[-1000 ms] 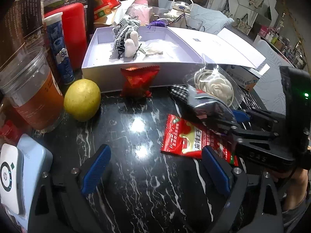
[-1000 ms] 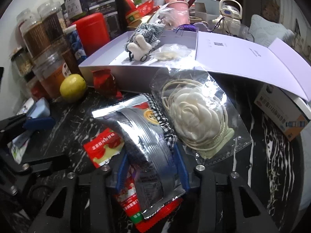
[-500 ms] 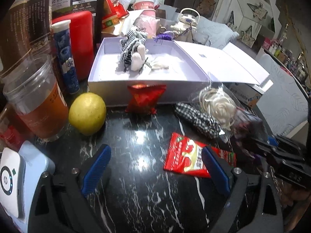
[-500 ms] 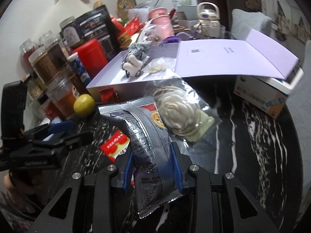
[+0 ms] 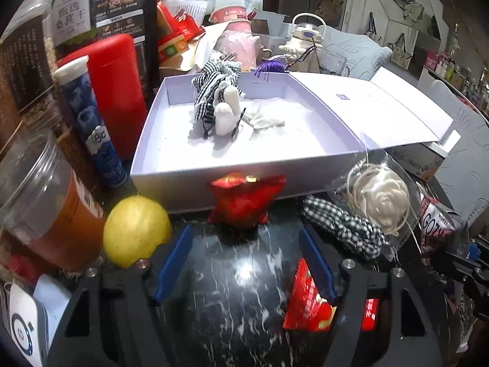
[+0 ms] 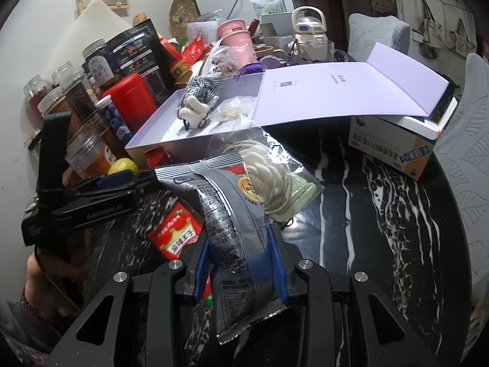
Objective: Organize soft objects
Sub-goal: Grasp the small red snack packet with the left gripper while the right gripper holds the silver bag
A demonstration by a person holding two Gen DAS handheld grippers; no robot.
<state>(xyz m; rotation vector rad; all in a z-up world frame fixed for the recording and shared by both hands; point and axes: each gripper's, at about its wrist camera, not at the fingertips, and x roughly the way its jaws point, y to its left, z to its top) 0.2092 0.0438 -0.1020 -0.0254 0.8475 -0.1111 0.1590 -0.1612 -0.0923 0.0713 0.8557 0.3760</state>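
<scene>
My right gripper (image 6: 240, 244) is shut on a silver snack bag (image 6: 226, 208) and holds it above the dark marble table. My left gripper (image 5: 244, 253) is open and empty, low over the table, facing a small red packet (image 5: 244, 198) that leans on the open lavender box (image 5: 171, 140). The box holds a striped cloth toy (image 5: 217, 101) and a white soft piece (image 5: 266, 119). A checked cloth (image 5: 342, 229) and a bagged white fabric flower (image 5: 382, 198) lie right of the red packet. A flat red snack packet (image 6: 175, 232) lies on the table.
A lemon (image 5: 134, 235), a jar of orange liquid (image 5: 45, 202), a blue tube (image 5: 88, 122) and a red canister (image 5: 116, 91) crowd the left. The box lid (image 6: 339, 91) lies open to the right over a medicine carton (image 6: 394, 146). Clutter fills the back.
My right gripper has lifted the silver snack bag up and back from the pile. My left gripper has moved forward toward the red packet and the box.
</scene>
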